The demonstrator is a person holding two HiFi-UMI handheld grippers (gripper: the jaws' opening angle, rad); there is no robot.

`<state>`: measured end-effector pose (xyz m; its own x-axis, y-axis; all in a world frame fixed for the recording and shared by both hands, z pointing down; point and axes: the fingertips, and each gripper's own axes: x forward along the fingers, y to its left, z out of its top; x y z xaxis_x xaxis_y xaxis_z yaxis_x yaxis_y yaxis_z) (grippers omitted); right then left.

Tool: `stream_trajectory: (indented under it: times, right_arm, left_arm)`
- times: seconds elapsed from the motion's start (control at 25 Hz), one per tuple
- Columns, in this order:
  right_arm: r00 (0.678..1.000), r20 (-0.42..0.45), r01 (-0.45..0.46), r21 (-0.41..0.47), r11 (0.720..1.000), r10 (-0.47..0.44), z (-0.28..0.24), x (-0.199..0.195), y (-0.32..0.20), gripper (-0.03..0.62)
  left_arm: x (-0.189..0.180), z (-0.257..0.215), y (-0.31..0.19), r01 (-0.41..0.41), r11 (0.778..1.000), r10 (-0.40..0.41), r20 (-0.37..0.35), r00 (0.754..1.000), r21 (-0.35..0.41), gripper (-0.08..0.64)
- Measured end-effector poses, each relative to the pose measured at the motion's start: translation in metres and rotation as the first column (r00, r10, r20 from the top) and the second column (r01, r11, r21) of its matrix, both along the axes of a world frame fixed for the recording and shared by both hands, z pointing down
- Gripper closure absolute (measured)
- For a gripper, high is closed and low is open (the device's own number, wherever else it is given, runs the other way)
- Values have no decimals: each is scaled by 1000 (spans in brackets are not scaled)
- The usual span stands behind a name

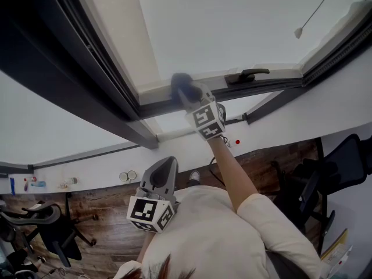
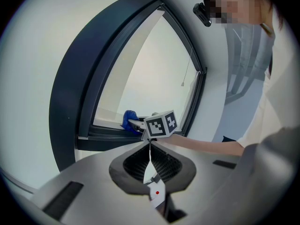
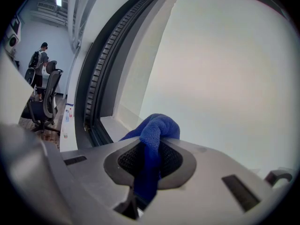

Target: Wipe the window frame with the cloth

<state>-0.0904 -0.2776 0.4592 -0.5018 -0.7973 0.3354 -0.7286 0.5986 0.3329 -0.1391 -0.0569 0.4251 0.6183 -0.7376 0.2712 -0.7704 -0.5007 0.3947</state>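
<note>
Reaching up to the dark window frame (image 1: 87, 80), we work at its lower rail, under the wide pale pane (image 1: 232, 22) that fills most of the head view. Far below us lies the wooden floor (image 1: 104, 220), with a black office chair (image 1: 46, 220) standing at the left.

Our right tongs (image 1: 185, 95) are stretched out at arm's length to the rail, and in their own view (image 3: 150, 149) they are clamped on the blue cloth (image 3: 157, 130). It runs down between the pads and bunches out past the tips. That bunched end (image 1: 181, 83) lies against the frame's lower rail, left of the dark handle (image 1: 249, 74).

Our left tongs (image 1: 167, 164) hang low near our chest, well apart from the frame. Their pads (image 2: 140, 156) are pressed together with nothing between them.
</note>
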Motion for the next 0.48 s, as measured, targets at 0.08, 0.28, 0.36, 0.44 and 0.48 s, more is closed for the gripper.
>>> stream_trajectory:
  times: [0.08, 0.28, 0.36, 0.44, 0.48]
  right_arm:
    - [1000, 1, -7, 0, 1000, 7, 0, 5, 0, 543]
    - [1000, -5, -30, -2, 1000, 30, 2, 20, 0, 543]
    - [999, 6, -43, -5, 999, 43, 2, 28, -1, 543]
    - [998, 18, -55, -4, 998, 55, 1, 37, -3, 543]
    - [998, 23, -61, -4, 998, 61, 1, 42, -3, 543]
  left_arm:
    - [2, 0, 0, 0, 1000, 0, 0, 1000, 2, 549]
    - [10, 1, 2, -7, 1000, 7, -1, 1000, 2, 549]
    - [15, 0, 2, -15, 1000, 15, 0, 1000, 3, 549]
    - [20, 0, 2, -18, 1000, 18, 1, 1000, 5, 549]
    - [22, 0, 2, -18, 1000, 18, 2, 1000, 5, 549]
